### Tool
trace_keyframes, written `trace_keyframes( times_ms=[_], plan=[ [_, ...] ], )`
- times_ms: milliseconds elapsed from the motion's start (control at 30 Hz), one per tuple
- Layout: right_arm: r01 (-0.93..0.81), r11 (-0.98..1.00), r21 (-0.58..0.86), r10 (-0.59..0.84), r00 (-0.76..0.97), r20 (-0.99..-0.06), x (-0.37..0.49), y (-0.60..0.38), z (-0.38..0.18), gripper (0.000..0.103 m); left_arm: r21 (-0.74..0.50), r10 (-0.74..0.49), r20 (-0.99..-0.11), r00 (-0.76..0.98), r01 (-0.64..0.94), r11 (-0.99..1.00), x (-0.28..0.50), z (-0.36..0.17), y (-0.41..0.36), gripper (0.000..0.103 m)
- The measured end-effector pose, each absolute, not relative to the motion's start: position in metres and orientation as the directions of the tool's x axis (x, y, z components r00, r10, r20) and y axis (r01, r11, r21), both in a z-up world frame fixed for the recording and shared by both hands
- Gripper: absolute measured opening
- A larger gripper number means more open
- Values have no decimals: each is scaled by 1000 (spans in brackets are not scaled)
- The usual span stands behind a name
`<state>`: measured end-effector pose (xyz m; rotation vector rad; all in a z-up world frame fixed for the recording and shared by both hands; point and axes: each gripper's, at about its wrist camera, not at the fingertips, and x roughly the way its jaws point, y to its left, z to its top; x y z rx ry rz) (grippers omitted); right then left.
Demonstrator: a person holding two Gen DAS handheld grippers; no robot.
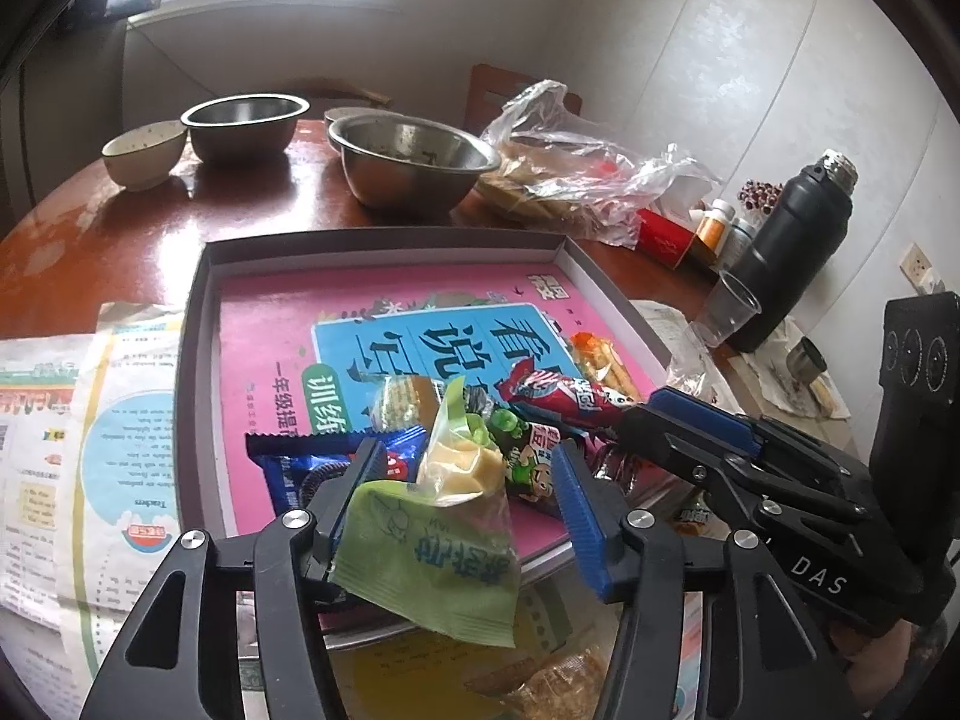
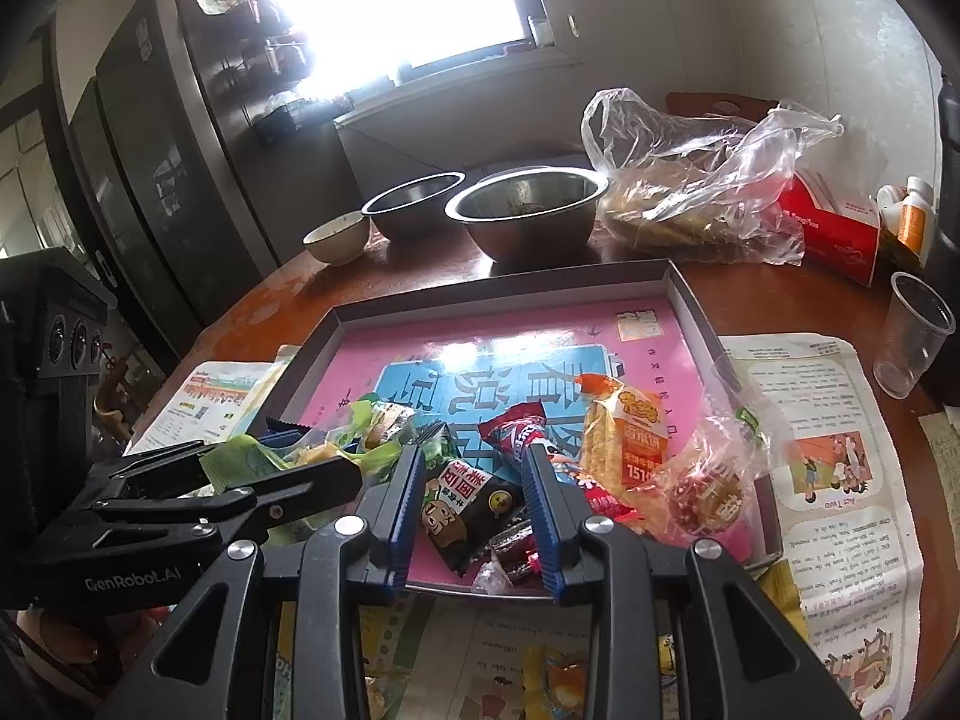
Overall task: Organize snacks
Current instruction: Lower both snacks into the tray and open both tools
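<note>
A grey shallow tray (image 1: 384, 240) with a pink book lining it holds a heap of snacks: a blue cookie packet (image 1: 288, 474), a red packet (image 1: 558, 396), an orange packet (image 2: 624, 432) and a black cartoon packet (image 2: 462, 504). My left gripper (image 1: 467, 450) stands open over the tray's near edge. A green-and-clear packet (image 1: 432, 564) lies between its jaws, leaning on the left pad and apart from the right one. My right gripper (image 2: 473, 453) hovers open with a narrow gap above the black packet, touching nothing. A clear-wrapped red sweet (image 2: 708, 492) lies at its right.
Behind the tray stand two steel bowls (image 1: 414, 162), a small ceramic bowl (image 1: 144, 150) and a plastic bag of food (image 1: 570, 174). A black flask (image 1: 792, 252), a plastic cup (image 2: 912, 336) and bottles sit at the right. Printed sheets (image 1: 90, 420) and loose snacks (image 1: 558, 684) lie near the front edge.
</note>
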<state>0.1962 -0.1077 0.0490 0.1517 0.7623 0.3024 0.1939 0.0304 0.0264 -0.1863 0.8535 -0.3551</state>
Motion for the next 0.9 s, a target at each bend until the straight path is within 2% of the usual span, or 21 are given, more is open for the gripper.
trace_keyframes(
  times_ms=[433, 900],
  plan=[
    [-190, 945, 268, 321, 708, -629, 183, -123, 60, 34, -279, -349, -684, 640, 213, 936, 180, 42, 40, 71],
    [-164, 943, 289, 314, 727, -610, 159, -141, 70, 39, -262, -353, -672, 651, 237, 936, 151, 59, 31, 77]
  ],
)
